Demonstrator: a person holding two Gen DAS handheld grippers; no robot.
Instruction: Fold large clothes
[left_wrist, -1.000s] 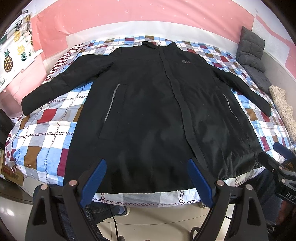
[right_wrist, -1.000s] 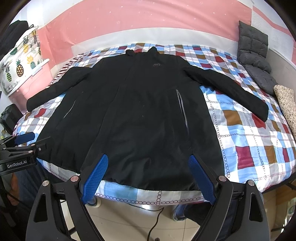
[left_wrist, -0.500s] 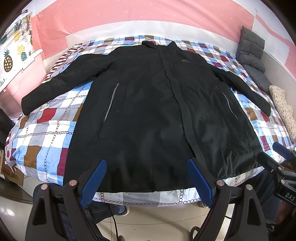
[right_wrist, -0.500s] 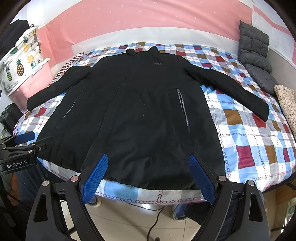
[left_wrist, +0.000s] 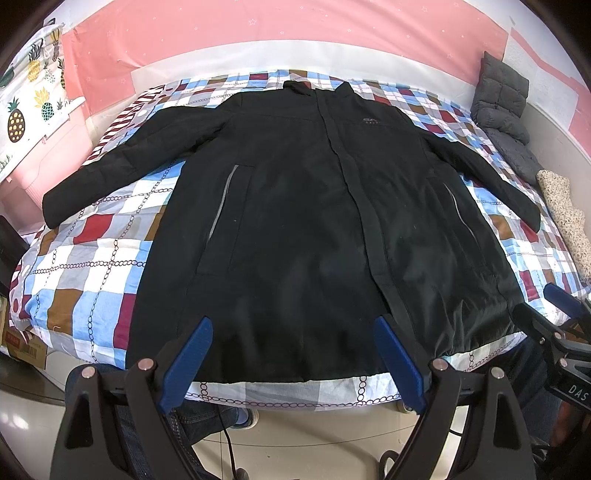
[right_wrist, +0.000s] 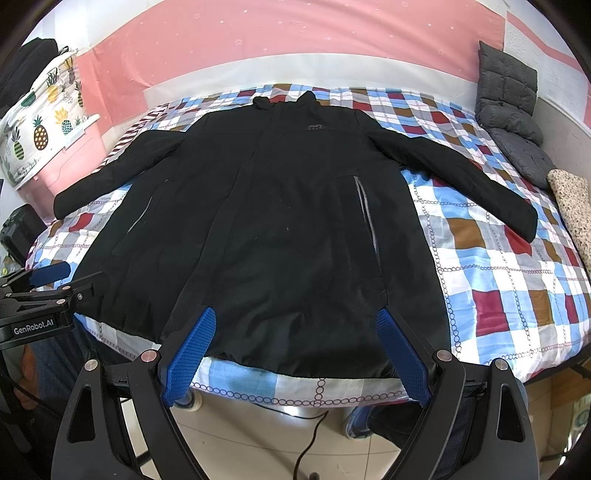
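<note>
Black coat (left_wrist: 295, 221) flat on bed (left_wrist: 92, 258), unfolded. Left gripper (left_wrist: 291, 354), right gripper (right_wrist: 295, 347): jaws wide, empty, poised at hem. Next: grasp sleeve.

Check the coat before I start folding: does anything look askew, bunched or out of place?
Nothing stands out. The black coat lies flat, front up and closed, on the checked bedspread, both sleeves spread outward, hem at the near edge. Both grippers are open and empty.

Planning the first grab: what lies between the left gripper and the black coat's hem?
In the left wrist view, only a strip of checked bedsheet at the bed's edge lies between the open left gripper and the hem of the black coat; nothing else.
</note>
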